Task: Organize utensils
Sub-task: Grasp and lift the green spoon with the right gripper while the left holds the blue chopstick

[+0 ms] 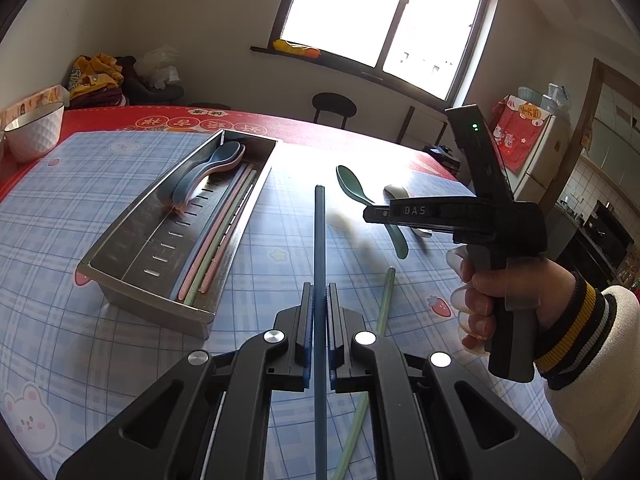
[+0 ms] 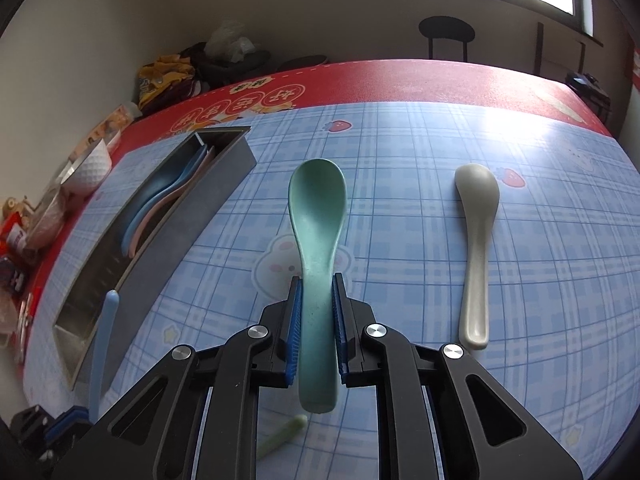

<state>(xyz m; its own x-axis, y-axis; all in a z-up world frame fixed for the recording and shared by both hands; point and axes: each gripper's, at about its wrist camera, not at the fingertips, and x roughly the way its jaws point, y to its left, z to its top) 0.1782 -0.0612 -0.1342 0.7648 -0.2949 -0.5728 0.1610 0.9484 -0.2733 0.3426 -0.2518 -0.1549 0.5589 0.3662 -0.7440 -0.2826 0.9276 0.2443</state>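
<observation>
My left gripper is shut on a blue chopstick that points away over the table, right of the steel utensil tray. The tray holds blue and pink spoons and pink and green chopsticks. My right gripper is shut on the handle of a green spoon, bowl pointing away. A white spoon lies on the table to its right. A green chopstick lies on the table under my left gripper. The right gripper also shows in the left wrist view.
A white bowl stands at the table's far left edge. The table has a blue checked mat with a red border. Clothes and bags pile behind the table. A black stool stands beyond the far edge.
</observation>
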